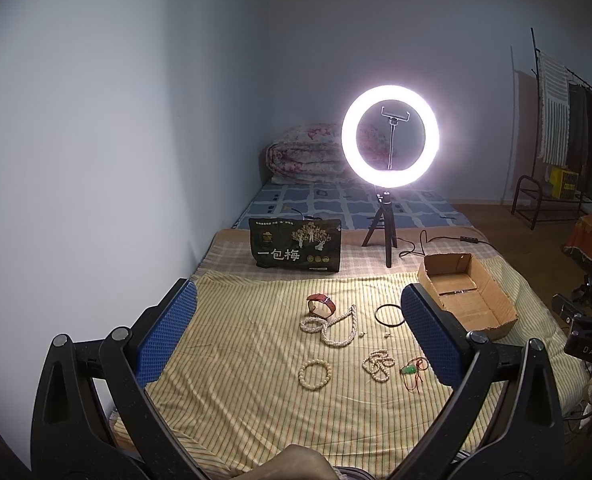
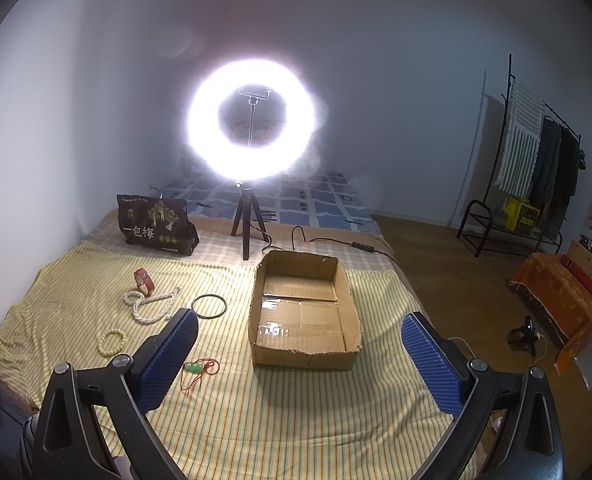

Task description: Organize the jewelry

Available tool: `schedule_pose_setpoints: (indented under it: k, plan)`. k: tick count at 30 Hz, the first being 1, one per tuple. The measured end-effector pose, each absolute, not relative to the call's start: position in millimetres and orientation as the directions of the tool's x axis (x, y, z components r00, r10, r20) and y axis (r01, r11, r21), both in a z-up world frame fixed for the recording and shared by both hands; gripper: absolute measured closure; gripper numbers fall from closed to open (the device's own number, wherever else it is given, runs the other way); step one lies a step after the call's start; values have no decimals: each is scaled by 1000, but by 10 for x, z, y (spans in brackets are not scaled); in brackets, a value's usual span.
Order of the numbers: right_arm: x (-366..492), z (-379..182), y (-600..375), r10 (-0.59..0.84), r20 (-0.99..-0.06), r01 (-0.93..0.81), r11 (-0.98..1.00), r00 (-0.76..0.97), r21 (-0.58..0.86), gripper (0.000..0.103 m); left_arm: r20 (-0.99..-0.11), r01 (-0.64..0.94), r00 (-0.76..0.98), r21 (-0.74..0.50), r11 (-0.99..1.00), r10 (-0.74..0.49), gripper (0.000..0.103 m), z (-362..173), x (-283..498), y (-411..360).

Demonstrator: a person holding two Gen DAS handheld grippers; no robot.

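both units hover above a bed covered by a yellow striped sheet (image 1: 236, 400), nothing between the fingers of either. left hand-held gripper (image 1: 296, 334): blue pads spread wide, released, empty. right hand-held gripper (image 2: 299, 354): likewise spread wide and empty, its view centred on the cardboard box (image 2: 305, 354). the box sits on the right side of the sheet, top open; the right wrist view shows only its taped floor, while the left wrist view shows a thin dark item on the floor, too small to identify. jewelry lies loose on the sheet left of the box. far left: a red-strap watch (image 1: 321, 304), touching or just beside the long pearl necklace (image 1: 331, 328) looped nearer the camera. right of these, between necklace and box, a thin black bangle (image 1: 389, 314). two tiny pale pieces (image 1: 386, 335) lie just near of the bangle, possibly earrings, cannot tell. near row, left to right: a cream bead bracelet (image 1: 315, 375), a bunched strand of pale beads (image 1: 379, 365), and a green pendant on red cord (image 1: 409, 370), which lies just beside the left pad in the right wrist view. at the far edge of the sheet a black printed bag (image 1: 296, 249) stands upright, with a lit ring light on a tripod (image 1: 389, 136) to its right. a clothes rack (image 2: 535, 152) stands far right on the floor.
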State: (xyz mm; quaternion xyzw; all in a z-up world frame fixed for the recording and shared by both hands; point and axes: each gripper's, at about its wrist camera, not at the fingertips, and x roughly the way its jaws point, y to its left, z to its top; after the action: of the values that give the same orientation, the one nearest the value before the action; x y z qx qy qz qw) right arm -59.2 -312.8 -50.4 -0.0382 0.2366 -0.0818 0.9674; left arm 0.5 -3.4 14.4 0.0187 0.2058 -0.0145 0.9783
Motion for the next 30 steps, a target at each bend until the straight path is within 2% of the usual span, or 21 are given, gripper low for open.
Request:
schedule_pose_setpoints:
  k: [16, 24, 30]
  plan:
    - [-463, -550, -3212, -206, -465, 165, 978, 861, -127, 0, -412, 16, 911, 37, 999, 1, 0, 57, 158, 31]
    - [-343, -534, -3271, -282, -438, 209, 956, 853, -208, 0, -401, -35, 914, 60, 998, 56, 0, 70, 412, 213]
    - [-195, -478, -3337, -270, -412, 178, 952, 870, -248, 0, -417, -40, 906, 73, 997, 67, 0, 30, 686, 321]
